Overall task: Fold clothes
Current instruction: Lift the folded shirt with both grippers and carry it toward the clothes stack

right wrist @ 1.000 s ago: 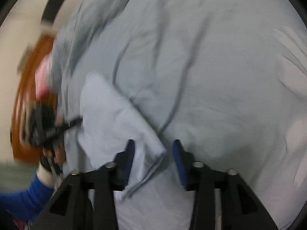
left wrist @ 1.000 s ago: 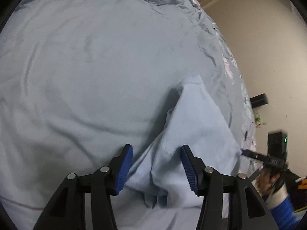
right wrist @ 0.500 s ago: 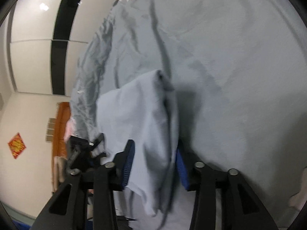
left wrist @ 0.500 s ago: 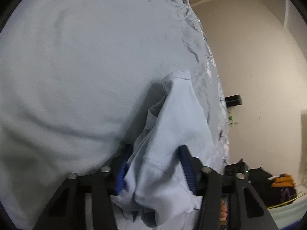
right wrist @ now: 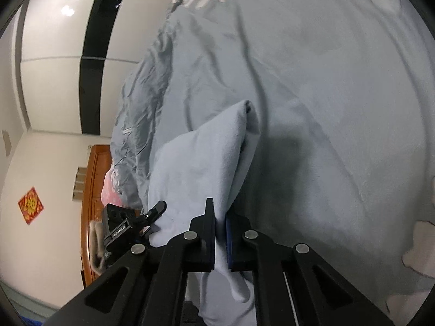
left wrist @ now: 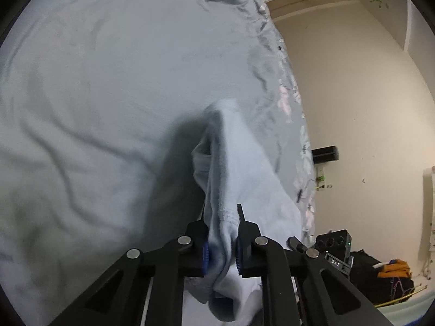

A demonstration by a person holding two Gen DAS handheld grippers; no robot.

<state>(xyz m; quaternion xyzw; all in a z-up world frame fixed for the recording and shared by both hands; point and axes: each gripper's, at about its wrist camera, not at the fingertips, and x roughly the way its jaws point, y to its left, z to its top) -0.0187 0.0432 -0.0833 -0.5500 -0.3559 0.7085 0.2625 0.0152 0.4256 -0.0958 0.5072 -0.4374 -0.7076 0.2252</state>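
Both claws have just closed: a second ago their blue pads stood apart on either side of the pale blue knit garment [left wrist: 244,179], and now the left claw [left wrist: 221,247] is clenched on a bunched hem corner of it, cloth squeezed between the pads and spilling out toward six o'clock. The right claw [right wrist: 220,233] is likewise clamped on another edge of the same garment [right wrist: 201,163], the fabric pinched thin between its jaws. The garment has come up off the grey-blue bed sheet with pale flower prints [left wrist: 95,95]; it now hangs as a taut, ridged drape running from each claw up toward twelve o'clock, where its far fold still meets the bed, and it casts a dark shadow on the sheet beside it. From the left wrist, the other handheld claw body shows at about four o'clock; from the right wrist, its partner sits at about eight o'clock, so the two grips are close together along one edge. I'd judge the pick-up done and the fold itself next: the held edge probably needs carrying over toward the far fold and laying flat without the pinched corners slipping.
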